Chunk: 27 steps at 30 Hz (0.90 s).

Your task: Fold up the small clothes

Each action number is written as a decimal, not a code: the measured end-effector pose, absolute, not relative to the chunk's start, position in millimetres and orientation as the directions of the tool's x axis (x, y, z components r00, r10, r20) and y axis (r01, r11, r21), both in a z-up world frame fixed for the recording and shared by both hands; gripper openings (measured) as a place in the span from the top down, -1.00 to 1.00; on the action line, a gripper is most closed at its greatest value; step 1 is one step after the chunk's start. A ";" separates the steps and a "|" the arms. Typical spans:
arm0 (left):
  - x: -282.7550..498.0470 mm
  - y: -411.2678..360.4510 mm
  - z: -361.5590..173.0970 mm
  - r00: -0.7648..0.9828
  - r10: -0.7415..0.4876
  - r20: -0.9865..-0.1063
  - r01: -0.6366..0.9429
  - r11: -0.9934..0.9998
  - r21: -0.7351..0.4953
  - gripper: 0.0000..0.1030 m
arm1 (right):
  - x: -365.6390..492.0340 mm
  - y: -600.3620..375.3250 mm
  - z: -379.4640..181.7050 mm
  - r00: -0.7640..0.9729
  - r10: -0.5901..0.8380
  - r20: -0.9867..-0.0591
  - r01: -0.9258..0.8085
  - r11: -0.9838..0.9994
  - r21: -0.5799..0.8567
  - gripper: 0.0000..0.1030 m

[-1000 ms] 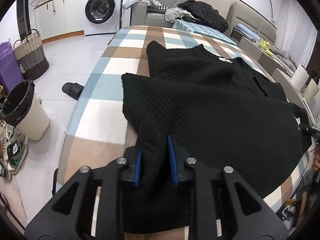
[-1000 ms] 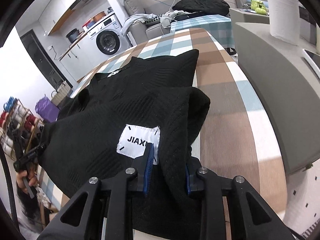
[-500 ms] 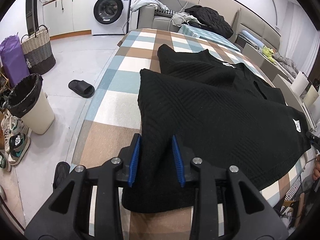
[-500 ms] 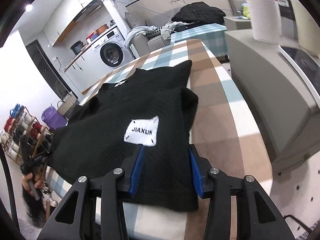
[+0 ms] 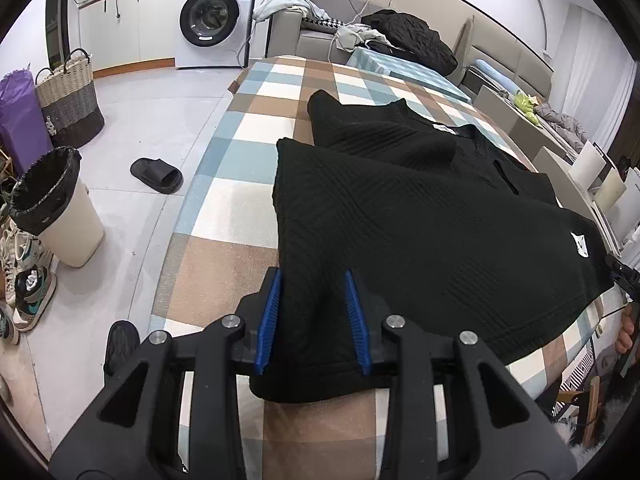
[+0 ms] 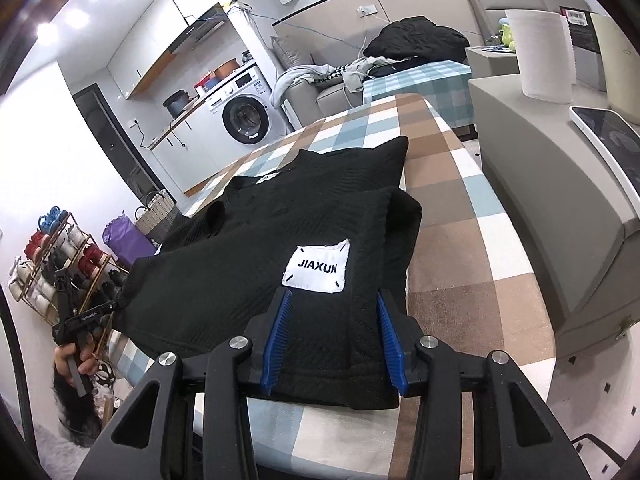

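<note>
Black sweater [image 5: 420, 216] lies folded on the checked table [image 5: 224, 264], long axis running between the two grippers, near hem at both. Left gripper [image 5: 314, 316] and right gripper [image 6: 334, 338] have just been opening; each straddles a hem corner, pads slack. Right view alone shows the JIAXUN patch [image 6: 316, 266].

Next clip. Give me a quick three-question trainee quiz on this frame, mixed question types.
1. True or false: the black knit top hangs over a chair.
2. What word is printed on the top's white label?
3. What lies on the floor left of the table? A: a black slipper. B: a folded towel. C: a red ball.

Key
1. False: it lies on the checked tablecloth.
2. JIAXUN.
3. A.
</note>
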<state>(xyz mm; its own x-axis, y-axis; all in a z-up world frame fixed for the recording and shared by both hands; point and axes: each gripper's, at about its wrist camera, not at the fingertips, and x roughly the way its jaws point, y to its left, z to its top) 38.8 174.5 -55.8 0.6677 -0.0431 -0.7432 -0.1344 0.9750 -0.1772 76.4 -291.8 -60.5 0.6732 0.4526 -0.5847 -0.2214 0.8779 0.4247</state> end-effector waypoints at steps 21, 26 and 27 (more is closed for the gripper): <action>80.2 192.2 12.8 0.816 -0.032 -0.578 -0.150 0.953 -0.263 0.94 | 123.9 -289.0 -3.7 0.782 0.402 -0.476 -0.224 0.894 0.388 0.94; 114.2 198.9 10.9 0.801 -0.003 -0.598 -0.174 0.956 -0.238 0.94 | 150.7 -288.2 2.5 0.812 0.344 -0.472 -0.183 0.917 0.354 0.94; 119.0 199.9 4.5 0.790 -0.004 -0.613 -0.178 0.955 -0.236 0.94 | 154.5 -287.6 -3.4 0.807 0.335 -0.487 -0.172 0.921 0.349 0.94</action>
<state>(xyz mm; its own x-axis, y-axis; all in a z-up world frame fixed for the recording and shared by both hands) 119.0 199.9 4.5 0.7897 -0.0039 -0.6135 -0.1784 0.9553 -0.2357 154.5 -287.6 -3.4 0.8068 0.3350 -0.4867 -0.1720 0.9212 0.3490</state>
